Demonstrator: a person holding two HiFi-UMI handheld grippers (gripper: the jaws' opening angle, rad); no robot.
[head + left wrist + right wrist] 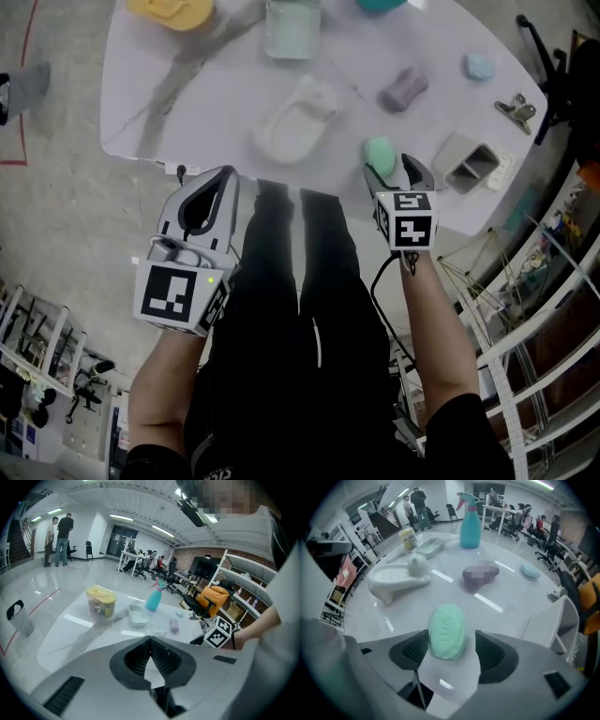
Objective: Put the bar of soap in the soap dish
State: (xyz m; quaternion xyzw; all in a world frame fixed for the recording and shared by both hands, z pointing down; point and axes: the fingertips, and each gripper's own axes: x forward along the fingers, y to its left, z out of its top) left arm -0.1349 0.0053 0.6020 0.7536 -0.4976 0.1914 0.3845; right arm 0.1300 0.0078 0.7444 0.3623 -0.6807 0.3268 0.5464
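1. Currently the step in hand is the pick-up. The right gripper [394, 176] points steeply down at the near edge of the table [187, 89], with its jaws spread wide to either side of the green bar of soap [446, 630].
2. The soap lies flat on the tabletop between the two pads. The left-hand pad looks just beside it or barely touching, and a clear gap shows at the other pad, so nothing is gripped yet.
3. The left gripper [150, 644] hangs off the table's near side, away from the work. Its jaws are closed together with nothing between them.
4. The white soap dish [295, 122] stands further in on the table, well apart from the soap and empty as far as the right gripper view shows.
5. The next move, as I judge it, calls for closing the pads squarely on the bar's long sides. The bar is rounded and likely slick, so an off-centre pinch could squirt it out.
6. After that comes a lift clear of the table, then a carry inward and to the left to the dish, with the bar set down into its hollow.
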